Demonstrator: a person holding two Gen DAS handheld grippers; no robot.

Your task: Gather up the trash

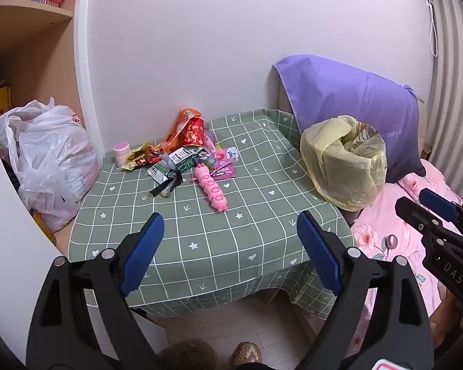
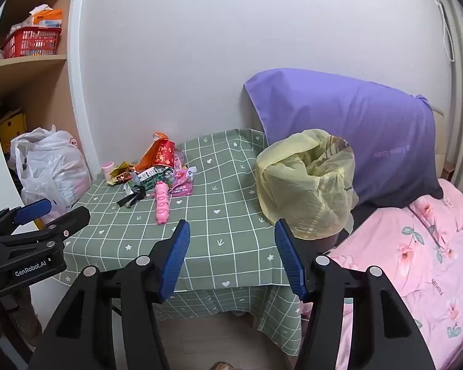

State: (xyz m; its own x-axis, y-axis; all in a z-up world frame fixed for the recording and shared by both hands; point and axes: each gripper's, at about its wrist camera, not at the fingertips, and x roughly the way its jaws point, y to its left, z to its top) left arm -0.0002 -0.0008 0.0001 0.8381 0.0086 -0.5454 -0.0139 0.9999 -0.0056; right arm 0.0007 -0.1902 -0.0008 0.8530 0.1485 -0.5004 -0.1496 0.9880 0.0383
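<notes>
A pile of wrappers [image 1: 176, 157] lies at the far left of the green checked table [image 1: 219, 246], with a red and orange packet [image 1: 189, 129] on top and a pink toy-shaped pack [image 1: 211, 189] in front. It also shows in the right wrist view [image 2: 151, 172]. A bin lined with a yellow bag [image 1: 345, 160] stands at the table's right edge, also in the right wrist view [image 2: 305, 182]. My left gripper [image 1: 230, 231] is open and empty above the table's near edge. My right gripper [image 2: 230, 240] is open and empty, also short of the pile.
A white plastic bag [image 1: 49, 160] sits on the floor left of the table. A purple pillow [image 1: 355, 104] leans on the wall behind the bin. A pink floral bed [image 2: 416, 262] lies to the right. A small pink jar [image 1: 121, 152] stands beside the pile. Shelves hold a red basket [image 2: 31, 41].
</notes>
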